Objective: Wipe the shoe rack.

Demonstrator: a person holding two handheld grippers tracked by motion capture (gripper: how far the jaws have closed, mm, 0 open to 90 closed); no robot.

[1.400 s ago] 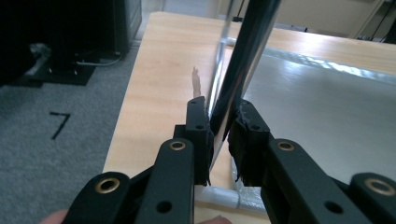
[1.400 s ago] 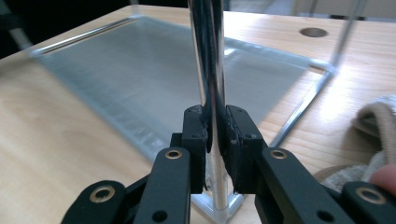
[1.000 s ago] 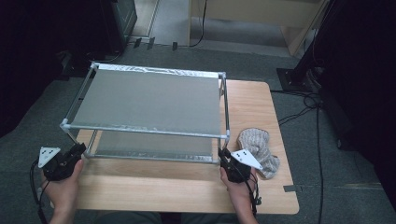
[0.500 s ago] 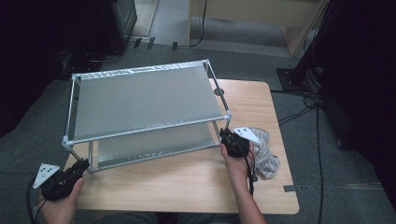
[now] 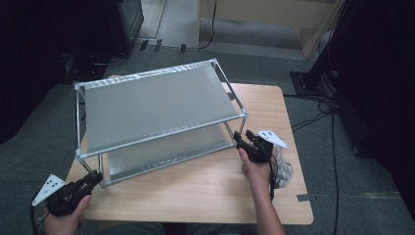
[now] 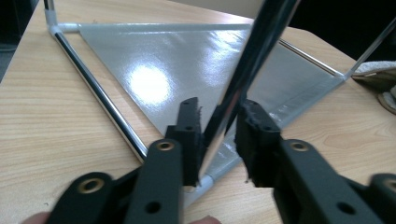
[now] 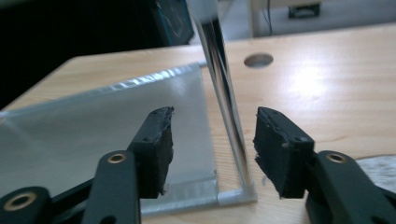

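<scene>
Rack [image 5: 156,105] got swung round: a second ago it sat square across the surface [image 5: 205,188], now it's angled, left end down toward the lower left of the high view, right end up toward the middle. Right gripper [image 5: 243,142] just popped its jaws open; in its own view the chrome corner post [image 7: 224,102] stands between them, pads clear on both sides. Left gripper [image 5: 93,177] is down in the lower left, jaws narrow around the near-left post [image 6: 243,79] and easing open a little, one pad looks to be touching. Reads to me like the turning is done and they're letting go. Crumpled cloth [image 5: 284,171] sits by the right hand.
</scene>
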